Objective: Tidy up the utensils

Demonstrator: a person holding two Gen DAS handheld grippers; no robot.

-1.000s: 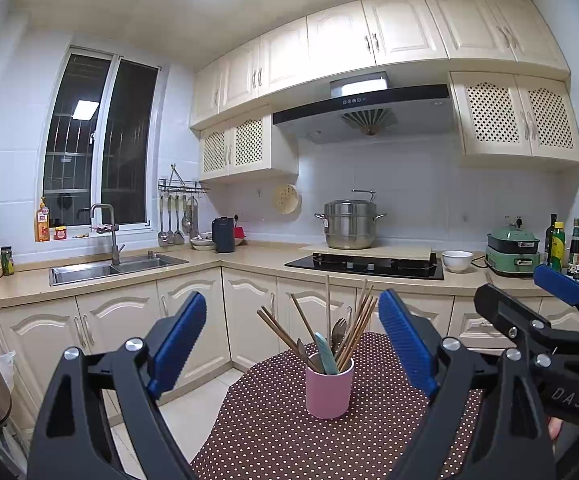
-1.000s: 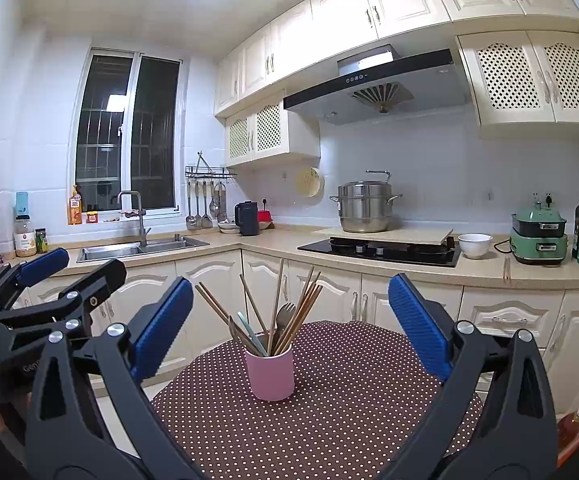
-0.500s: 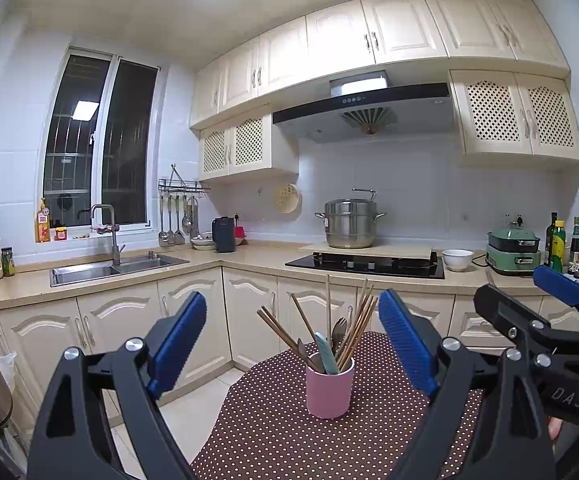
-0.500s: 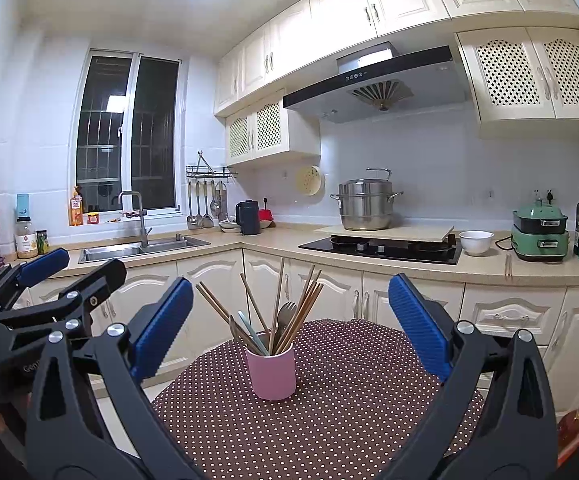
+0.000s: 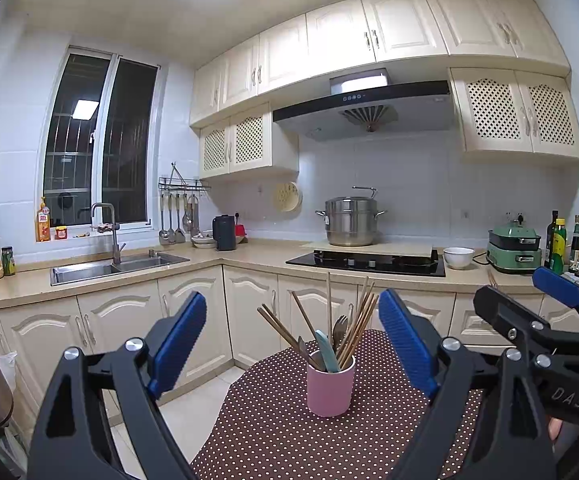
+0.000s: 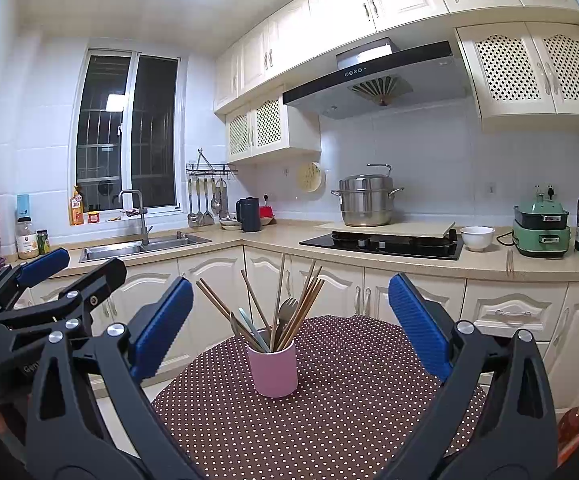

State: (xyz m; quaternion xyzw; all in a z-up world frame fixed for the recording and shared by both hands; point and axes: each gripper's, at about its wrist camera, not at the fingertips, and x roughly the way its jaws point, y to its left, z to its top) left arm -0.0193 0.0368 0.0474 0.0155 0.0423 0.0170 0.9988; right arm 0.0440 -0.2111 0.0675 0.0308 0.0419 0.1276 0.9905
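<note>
Nothing has moved. Pink cup [image 5: 330,387] upright on desk [image 6: 369,400]; chopsticks [image 5: 355,322] fan upward. Left tongs [image 5: 291,344] and right tongs [image 6: 289,326] wide, empty, flanking cup.

Legible text: "DAS" in pale letters on the black body of the right gripper [image 5: 561,300], seen from the left wrist view. Bottle and jar labels too small to read.

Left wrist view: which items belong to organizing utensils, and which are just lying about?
Job:
- pink cup on the dotted tablecloth
- chopsticks, fork and teal utensil standing in it
- left claw and right claw, both open

Lying about:
- steel pot
- white bowl
- green cooker
- kettle
</note>
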